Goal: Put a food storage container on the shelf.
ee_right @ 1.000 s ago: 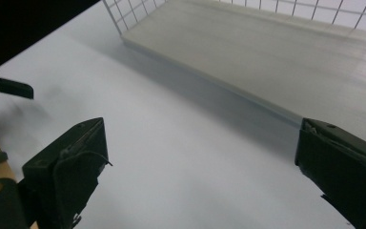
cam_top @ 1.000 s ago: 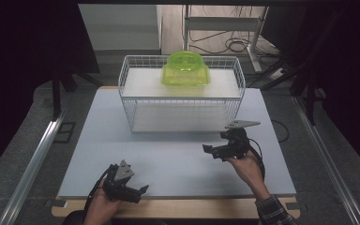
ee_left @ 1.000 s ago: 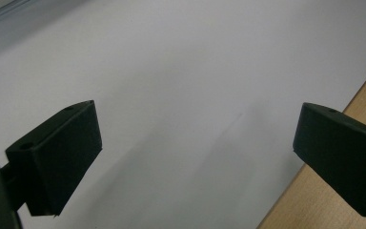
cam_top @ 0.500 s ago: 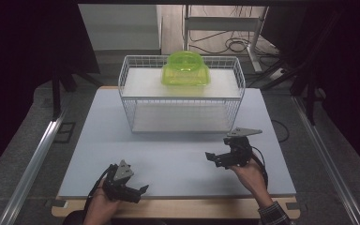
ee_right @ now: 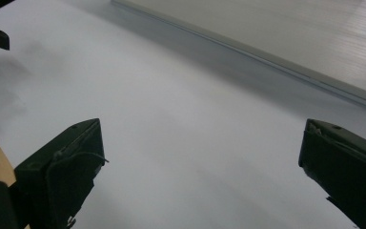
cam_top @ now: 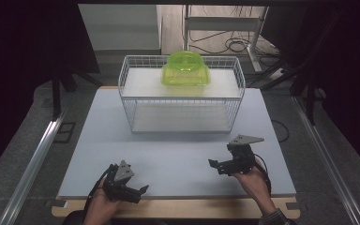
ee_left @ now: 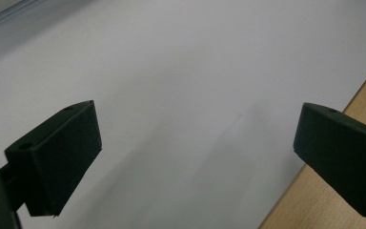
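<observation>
A green translucent plastic container (cam_top: 185, 70) sits on the upper shelf of a white wire basket rack (cam_top: 180, 96) at the back of the pale table (cam_top: 168, 150). My left gripper (cam_top: 140, 191) rests low at the front left near the table's edge, open, with only bare table between its jaws (ee_left: 195, 143). My right gripper (cam_top: 215, 165) is at the front right, held in a hand, open and empty over the table surface (ee_right: 195, 157).
The table's wooden front lip (cam_top: 178, 208) runs below both hands. A metal rail (cam_top: 37, 159) lies on the floor at the left. Cables (cam_top: 229, 44) and a stand lie behind the rack. Dark curtains flank both sides.
My right gripper has drawn back from near the rack toward the front edge and lowered. The left gripper has stayed put.
</observation>
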Demonstrator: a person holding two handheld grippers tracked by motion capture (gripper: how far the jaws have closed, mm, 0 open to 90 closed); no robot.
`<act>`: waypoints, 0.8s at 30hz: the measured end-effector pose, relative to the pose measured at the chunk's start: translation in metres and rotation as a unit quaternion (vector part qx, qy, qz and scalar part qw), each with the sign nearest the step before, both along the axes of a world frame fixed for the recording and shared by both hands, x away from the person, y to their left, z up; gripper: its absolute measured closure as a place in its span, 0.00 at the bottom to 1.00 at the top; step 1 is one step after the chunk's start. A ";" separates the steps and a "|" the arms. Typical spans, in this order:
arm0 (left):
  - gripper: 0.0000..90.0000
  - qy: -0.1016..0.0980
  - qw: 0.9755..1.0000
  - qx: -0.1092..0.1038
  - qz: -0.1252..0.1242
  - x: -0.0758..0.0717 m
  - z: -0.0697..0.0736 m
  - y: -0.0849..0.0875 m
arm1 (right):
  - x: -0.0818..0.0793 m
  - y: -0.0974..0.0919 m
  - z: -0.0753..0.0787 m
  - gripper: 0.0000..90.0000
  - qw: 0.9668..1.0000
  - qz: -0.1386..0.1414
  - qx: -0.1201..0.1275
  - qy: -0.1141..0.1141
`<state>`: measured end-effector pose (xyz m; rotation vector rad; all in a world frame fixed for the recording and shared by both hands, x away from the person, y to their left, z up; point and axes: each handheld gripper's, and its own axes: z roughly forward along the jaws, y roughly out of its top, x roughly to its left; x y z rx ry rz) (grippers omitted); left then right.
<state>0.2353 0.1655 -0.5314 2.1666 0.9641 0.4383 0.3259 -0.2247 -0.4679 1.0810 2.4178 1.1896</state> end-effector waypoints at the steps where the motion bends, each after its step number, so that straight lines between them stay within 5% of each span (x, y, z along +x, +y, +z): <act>1: 0.02 0.000 1.000 0.000 0.000 0.000 0.000 0.000 | -0.001 -0.001 -0.001 0.02 1.000 -0.001 -0.002 0.000; 24: 0.01 -0.004 1.000 0.007 -0.001 0.000 -0.002 -0.001 | -0.019 -0.021 -0.031 0.01 0.999 -0.020 -0.033 0.010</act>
